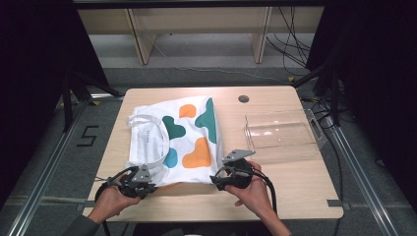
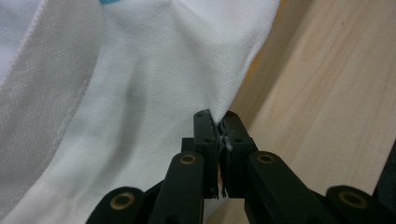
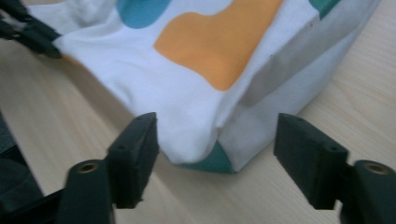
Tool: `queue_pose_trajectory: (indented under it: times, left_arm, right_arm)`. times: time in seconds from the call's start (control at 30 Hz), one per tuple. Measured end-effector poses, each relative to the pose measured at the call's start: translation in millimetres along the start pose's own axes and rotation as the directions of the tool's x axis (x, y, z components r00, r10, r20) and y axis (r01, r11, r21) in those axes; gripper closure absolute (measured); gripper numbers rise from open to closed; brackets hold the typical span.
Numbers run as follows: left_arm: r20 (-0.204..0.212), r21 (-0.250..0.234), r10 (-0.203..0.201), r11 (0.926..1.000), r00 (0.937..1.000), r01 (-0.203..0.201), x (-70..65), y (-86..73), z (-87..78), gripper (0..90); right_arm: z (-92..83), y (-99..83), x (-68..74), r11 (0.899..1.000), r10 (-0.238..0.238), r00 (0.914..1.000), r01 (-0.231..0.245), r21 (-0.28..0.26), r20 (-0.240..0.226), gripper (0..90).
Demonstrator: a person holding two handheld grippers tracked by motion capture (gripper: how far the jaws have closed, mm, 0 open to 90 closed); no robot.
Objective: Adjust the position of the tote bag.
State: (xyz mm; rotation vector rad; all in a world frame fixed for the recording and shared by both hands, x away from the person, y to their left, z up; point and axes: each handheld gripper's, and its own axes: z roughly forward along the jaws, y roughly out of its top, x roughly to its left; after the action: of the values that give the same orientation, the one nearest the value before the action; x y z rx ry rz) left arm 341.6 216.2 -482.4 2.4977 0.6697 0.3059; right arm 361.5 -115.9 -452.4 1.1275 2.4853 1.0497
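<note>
While a person's two hands reach in from the near edge of a light wooden surface, each holds a black hand-held gripper against the near hem of a white tote bag. That bag lies flat on the left half of the surface, printed with orange, teal and blue blobs, its white handles looped across the left side.

At the bag's near left corner, the left hand-held gripper has its jaws closed tight on a fold of white fabric. From the left gripper view, the cloth rises out of the pinched jaws and drapes to the left, with bare wood to the right.

At the bag's near right corner, the right hand-held gripper stands with its jaws wide apart. From the right gripper view, the bag's corner sits between the two black jaws, a sliver of teal showing under its tip, and neither pad touches the cloth. An orange blob lies just beyond the corner, and the left hand-held gripper shows at the top left, at the bag's other corner.

Well apart from the bag, a clear plastic bin lies on the right half of the surface. A small dark round grommet sits near the far edge.
</note>
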Motion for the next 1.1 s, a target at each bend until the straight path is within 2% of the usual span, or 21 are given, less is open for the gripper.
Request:
queue_pose_trajectory:
  times: [0.03, 0.07, 0.1, 0.13, 0.17, 0.23, 0.27, 0.3, 0.4, 0.43, 0.5, 0.53, 0.6, 0.7, 0.77, 0.8, 0.87, 0.93, 1.0, 1.07, 1.1]
  left_arm:
    - [-0.004, 0.008, 0.011, 0.9999, 0.9999, -0.011, -0.7, 0.9, -0.1, 86.3]
    - [0.007, 0.017, 0.018, 0.9997, 0.9998, -0.018, -2.2, 2.4, -1.0, 86.3]
    - [0.008, 0.01, 0.019, 0.9998, 0.9998, -0.019, -4.9, 3.5, -0.3, 86.3]
    - [0.013, 0.011, 0.031, 0.9995, 0.9994, -0.031, -7.1, 4.7, 0.0, 86.2]
    - [0.023, 0.006, 0.035, 0.9994, 0.9991, -0.035, -10.1, 5.9, 1.1, 86.2]
    - [0.029, -0.003, 0.044, 0.999, 0.9986, -0.044, -15.9, 8.7, 2.3, 86.2]
    - [0.029, -0.007, 0.049, 0.9988, 0.9984, -0.049, -18.2, 10.3, 2.9, 86.2]
    - [0.028, -0.004, 0.053, 0.9986, 0.9982, -0.053, -21.5, 13.3, 3.7, 86.1]
    - [0.029, -0.015, 0.046, 0.9988, 0.9985, -0.046, -24.9, 16.5, 4.3, 86.1]
    - [0.034, -0.021, 0.045, 0.9988, 0.9984, -0.044, -26.3, 18.3, 5.4, 86.1]
    - [0.042, -0.019, 0.048, 0.9987, 0.998, -0.047, -27.8, 22.3, 8.5, 85.9]
    - [0.042, -0.017, 0.047, 0.9988, 0.998, -0.047, -28.7, 25.3, 10.2, 85.9]
    - [0.038, -0.003, 0.052, 0.9987, 0.998, -0.052, -33.7, 36.6, 16.6, 85.8]
    - [0.027, 0.029, 0.105, 0.994, 0.9941, -0.106, -46.1, 58.9, 30.6, 85.6]
    - [0.043, 0.058, 0.14, 0.988, 0.9892, -0.143, -48.3, 72.3, 40.0, 85.5]
    - [0.047, 0.043, 0.116, 0.9921, 0.9922, -0.118, -50.0, 77.3, 46.0, 85.5]
    - [0.07, 0.042, 0.11, 0.9927, 0.9915, -0.113, -48.9, 87.0, 53.4, 85.5]
    - [0.079, 0.043, 0.115, 0.992, 0.9902, -0.119, -48.7, 95.4, 58.7, 85.6]
    - [0.085, 0.038, 0.111, 0.9927, 0.9901, -0.115, -48.5, 102.9, 64.1, 85.9]
    - [0.093, 0.02, 0.091, 0.9955, 0.9915, -0.093, -49.4, 110.7, 70.7, 86.0]
    - [0.094, 0.003, 0.078, 0.9969, 0.9925, -0.079, -49.8, 120.4, 78.5, 86.0]
  right_arm:
    - [7.8, 1.6, -2.9, 0.999, -0.006, 0.9989, 0.003, 0.053, 0.046, 51.9]
    - [7.8, 1.6, -2.9, 0.999, -0.006, 0.9989, 0.003, 0.053, 0.046, 51.9]
    - [12.3, 1.3, -8.9, 0.997, 0.015, 0.9993, -0.018, 0.078, 0.033, 67.0]
    - [15.3, 1.5, -11.0, 0.997, 0.019, 0.9997, -0.02, 0.077, 0.014, 73.8]
    - [15.3, 1.5, -11.0, 0.997, 0.019, 0.9997, -0.02, 0.077, 0.014, 73.8]
    - [21.3, 3.2, -15.4, 0.996, -0.036, 0.9993, 0.036, 0.081, 0.007, 84.6]
    - [24.3, 4.4, -16.3, 0.995, -0.043, 0.999, 0.042, 0.092, 0.009, 86.6]
    - [30.7, 7.4, -19.5, 0.99, -0.088, 0.9958, 0.085, 0.112, 0.023, 87.1]
    - [36.1, 12.5, -22.8, 0.988, -0.092, 0.9954, 0.088, 0.128, 0.026, 87.3]
    - [40.4, 14.7, -27.2, 0.986, -0.13, 0.9907, 0.124, 0.115, 0.041, 87.4]
    - [46.3, 21.4, -32.7, 0.983, -0.138, 0.9885, 0.129, 0.13, 0.061, 87.4]
    - [52.4, 24.5, -36.3, 0.984, -0.153, 0.9853, 0.145, 0.108, 0.075, 87.4]
    - [59.6, 32.3, -41.2, 0.982, -0.16, 0.9827, 0.149, 0.114, 0.093, 87.4]
    - [68.2, 47.0, -52.0, 0.969, -0.223, 0.9639, 0.203, 0.141, 0.146, 87.4]
    - [72.7, 54.6, -60.5, 0.971, -0.221, 0.9608, 0.201, 0.127, 0.168, 87.3]
    - [74.3, 57.7, -65.8, 0.972, -0.219, 0.9615, 0.201, 0.12, 0.166, 86.7]
    - [74.5, 62.7, -74.8, 0.981, -0.191, 0.9616, 0.18, 0.074, 0.197, 78.2]
    - [64.8, 66.6, -77.1, 0.995, -0.103, 0.9676, 0.1, 0.021, 0.231, 63.1]
    - [47.1, 67.6, -74.6, 0.993, -0.108, 0.9676, 0.117, -0.026, 0.228, 59.7]
    - [17.6, 63.9, -62.1, 0.989, -0.13, 0.9654, 0.143, -0.042, 0.226, 53.1]
    - [9.3, 60.8, -59.0, 0.988, -0.122, 0.9683, 0.139, -0.065, 0.218, 52.5]
